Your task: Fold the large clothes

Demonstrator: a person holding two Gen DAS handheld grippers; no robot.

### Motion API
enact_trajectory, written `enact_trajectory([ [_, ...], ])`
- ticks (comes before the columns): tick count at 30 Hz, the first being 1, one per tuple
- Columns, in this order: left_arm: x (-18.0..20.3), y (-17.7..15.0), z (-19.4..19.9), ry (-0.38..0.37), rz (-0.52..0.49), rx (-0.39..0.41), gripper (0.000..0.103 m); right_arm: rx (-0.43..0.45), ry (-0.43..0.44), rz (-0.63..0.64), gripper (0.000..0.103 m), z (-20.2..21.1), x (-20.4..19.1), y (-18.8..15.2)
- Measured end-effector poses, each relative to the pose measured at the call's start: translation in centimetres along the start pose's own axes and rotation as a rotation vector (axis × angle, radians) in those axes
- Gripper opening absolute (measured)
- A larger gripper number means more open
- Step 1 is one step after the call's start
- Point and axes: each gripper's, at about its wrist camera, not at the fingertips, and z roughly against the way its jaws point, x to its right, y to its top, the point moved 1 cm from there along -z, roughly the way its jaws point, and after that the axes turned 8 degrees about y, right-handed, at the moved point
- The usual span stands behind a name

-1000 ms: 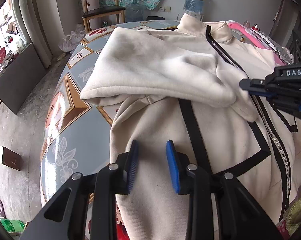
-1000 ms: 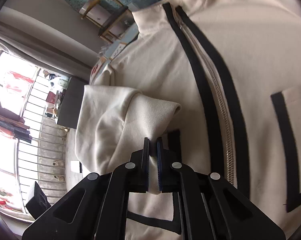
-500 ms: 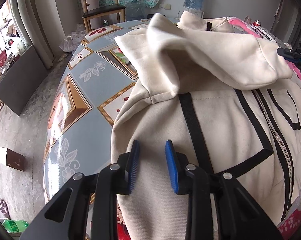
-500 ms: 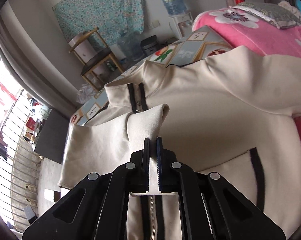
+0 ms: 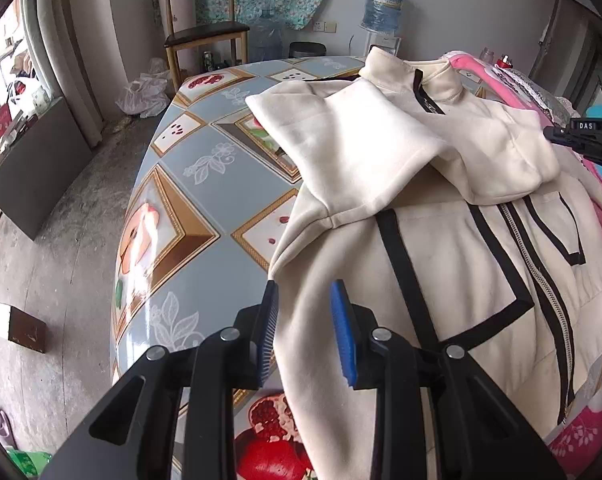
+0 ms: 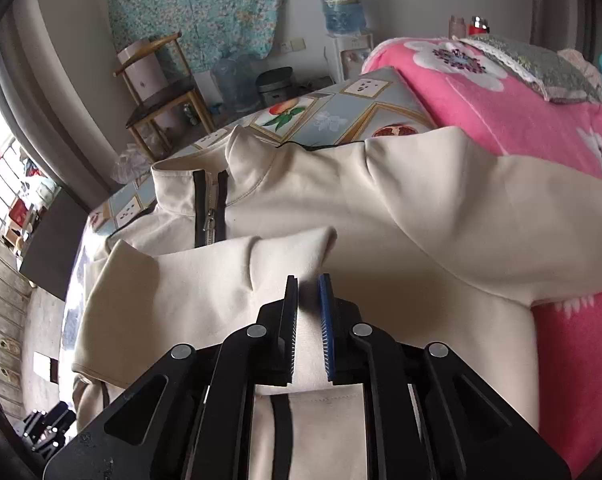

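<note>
One sleeve [image 5: 385,148] is now laid across the chest of the cream jacket [image 5: 441,280], which lies front-up on the patterned table [image 5: 173,208] beside the pink blanket [image 6: 513,92]. My right gripper [image 6: 308,316] has just been opening, its pads parted off the cuff that sits slack between them; my left gripper [image 5: 304,328] hangs released over the hem edge, holding nothing. I'd back the right straight out so the cuff doesn't drag, then take the other sleeve [image 6: 481,216] and bring it across to match.
</note>
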Motion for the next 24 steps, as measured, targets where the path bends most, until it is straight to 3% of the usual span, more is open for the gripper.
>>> enact_trajectory([
  [1, -0.5, -0.2, 0.2, -0.006, 0.013, -0.013, 0.027, 0.015, -0.018, 0.023, 0.035, 0.8, -0.2, -0.2],
  [3, -1.5, -0.7, 0.7, -0.021, 0.035, -0.040, 0.027, 0.050, -0.017, 0.059, 0.052, 2.6, -0.5, -0.8],
  [8, -3.3, -2.8, 1.6, -0.073, 0.094, -0.134, 0.027, 0.039, 0.115, 0.092, 0.055, 6.2, -2.2, -3.9],
  [14, -3.9, -4.8, 1.7, -0.187, 0.175, -0.199, 0.028, -0.055, 0.316, 0.223, 0.061, 7.3, -8.6, -8.2],
  [18, -4.0, -4.2, 1.2, -0.164, 0.212, -0.165, 0.028, -0.103, 0.401, 0.311, 0.070, 6.1, -13.3, -7.9],
  [24, -4.1, -1.0, -0.4, -0.045, 0.189, -0.070, 0.028, -0.165, 0.467, 0.342, 0.071, 3.0, -18.7, -5.6],
])
